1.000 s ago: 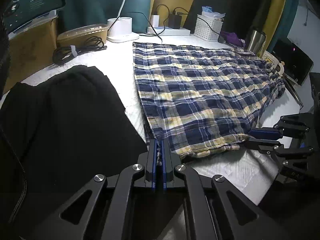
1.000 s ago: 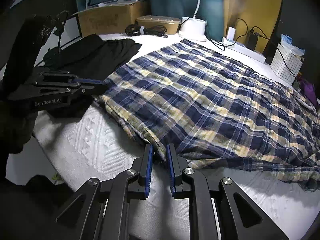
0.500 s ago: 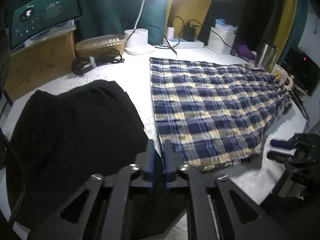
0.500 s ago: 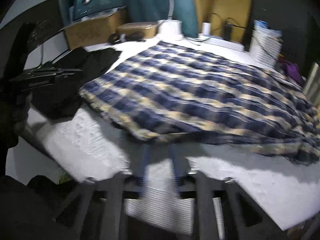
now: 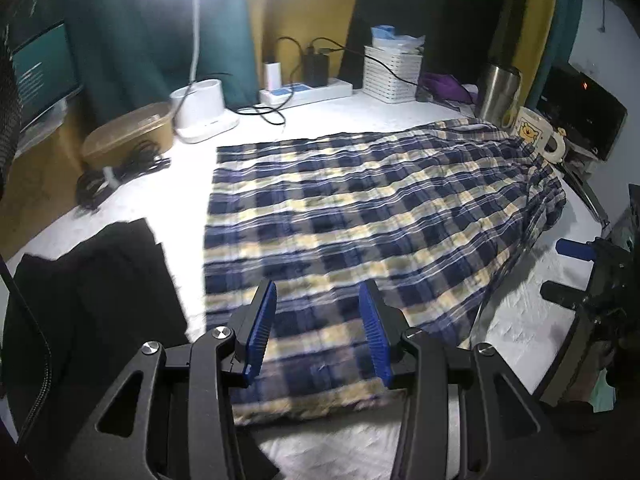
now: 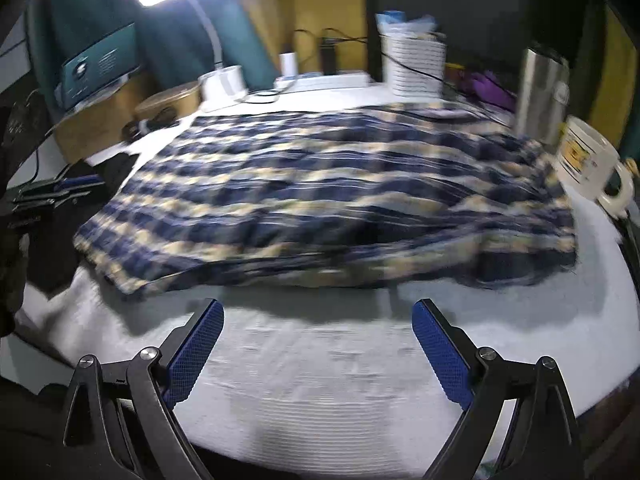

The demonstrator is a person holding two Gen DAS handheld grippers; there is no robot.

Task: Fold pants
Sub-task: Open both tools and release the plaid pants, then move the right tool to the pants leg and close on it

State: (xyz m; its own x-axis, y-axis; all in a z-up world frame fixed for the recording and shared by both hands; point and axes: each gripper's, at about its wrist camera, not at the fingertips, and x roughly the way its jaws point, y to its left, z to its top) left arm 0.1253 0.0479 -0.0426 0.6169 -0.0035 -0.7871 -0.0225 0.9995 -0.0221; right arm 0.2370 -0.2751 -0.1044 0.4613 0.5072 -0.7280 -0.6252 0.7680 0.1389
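Observation:
The blue and yellow plaid pants (image 5: 360, 216) lie flat on the white table cover; they also show in the right wrist view (image 6: 320, 184). My left gripper (image 5: 318, 296) is open and empty, raised above the pants' near hem. My right gripper (image 6: 318, 316) is open wide and empty, over the white cover just short of the pants' near edge. The right gripper also shows at the right edge of the left wrist view (image 5: 580, 264). The left gripper shows at the left edge of the right wrist view (image 6: 60, 190).
A black garment (image 5: 88, 292) lies left of the pants. A bear mug (image 5: 536, 134) and a steel tumbler (image 5: 498, 92) stand by the pants' far right end. A white basket (image 5: 392, 74), power strip (image 5: 308, 92), lamp base (image 5: 202, 110), tan box (image 5: 128, 132) and coiled cable (image 5: 116, 172) line the back.
Both grippers have let go of the pants' hem, opened, and lifted back. The left one swung right over the hem; the pants now lie flat on the cover.

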